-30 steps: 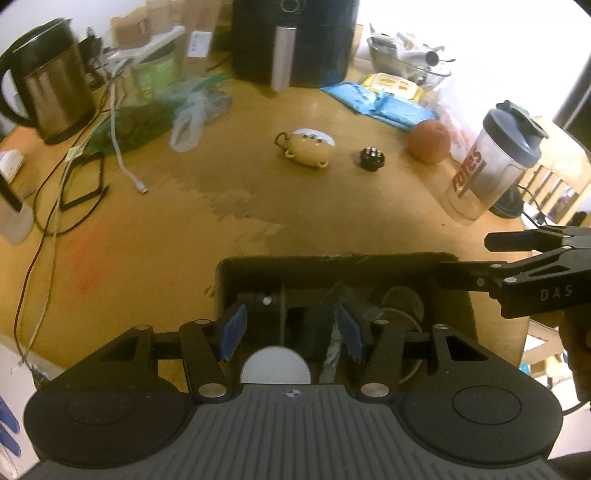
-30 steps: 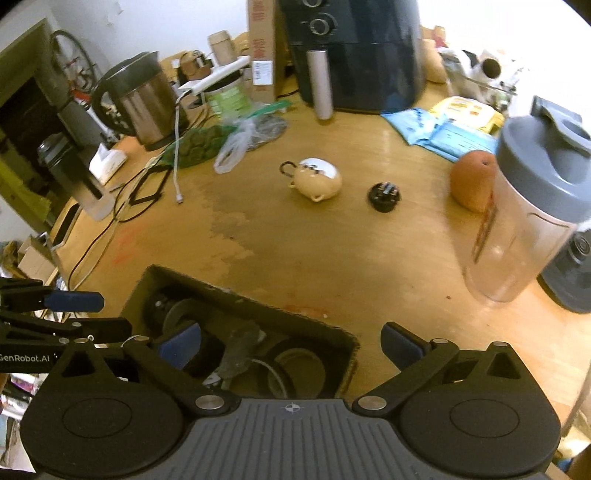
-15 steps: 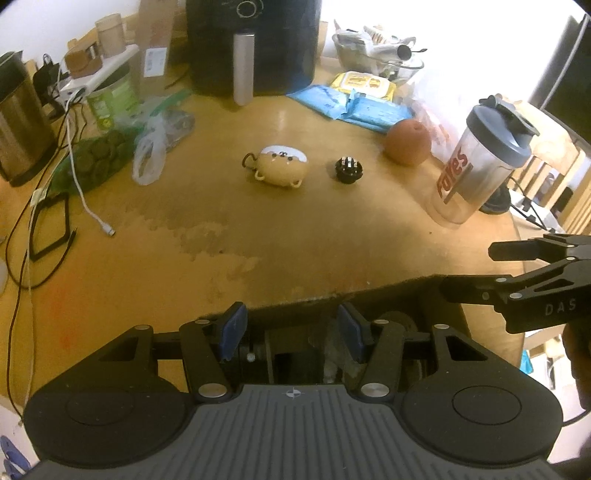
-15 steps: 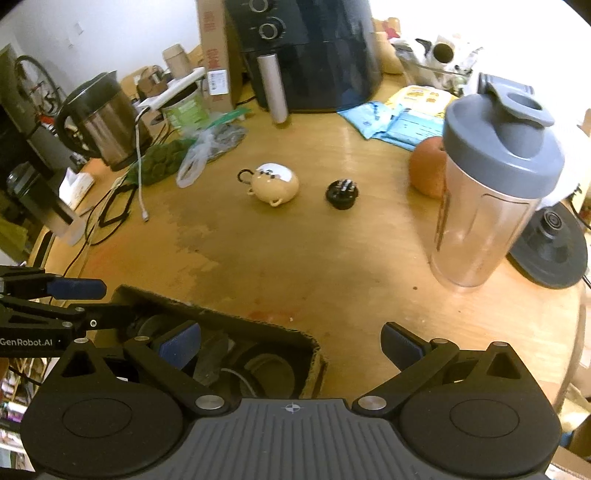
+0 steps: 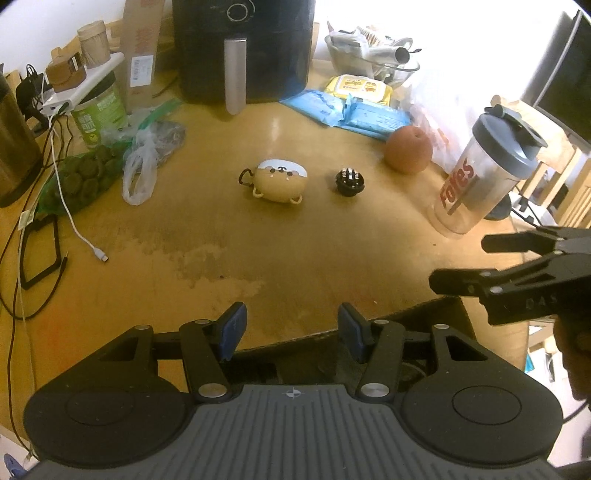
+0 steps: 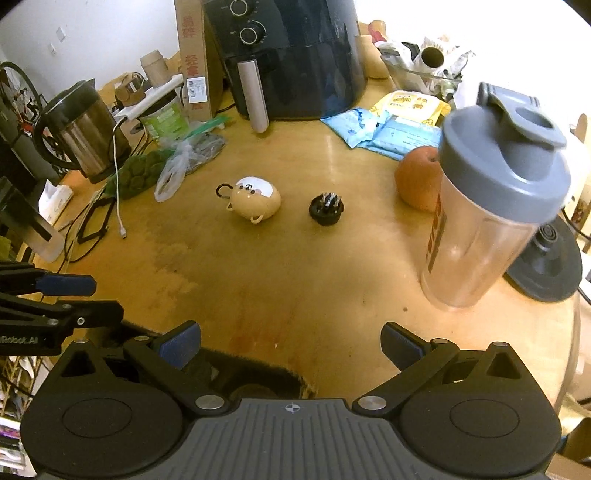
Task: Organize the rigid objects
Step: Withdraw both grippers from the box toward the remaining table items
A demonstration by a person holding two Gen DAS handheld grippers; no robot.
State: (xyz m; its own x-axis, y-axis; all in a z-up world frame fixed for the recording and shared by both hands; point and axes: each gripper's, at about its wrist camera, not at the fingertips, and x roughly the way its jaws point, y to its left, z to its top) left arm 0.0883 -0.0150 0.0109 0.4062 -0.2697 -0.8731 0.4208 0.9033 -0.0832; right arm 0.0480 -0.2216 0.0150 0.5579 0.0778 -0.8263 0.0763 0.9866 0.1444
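Both grippers have drawn back over the cardboard box [image 5: 424,314] (near table edge). Left gripper [image 5: 291,328] and right gripper [image 6: 291,345] tilt downward, spread, empty; dog-faced case [image 5: 277,181] mid-table.

Wooden table [image 6: 295,258], yellowish top, with a darker worn patch toward lower left. White wall [image 6: 92,33] in the upper left of the right wrist view, bicycle wheel [image 6: 14,92] against it at the left edge. Upper right is blown out by strong light (probably a window, can't tell). Wooden chair [image 5: 561,173] at the right edge of the left wrist view.
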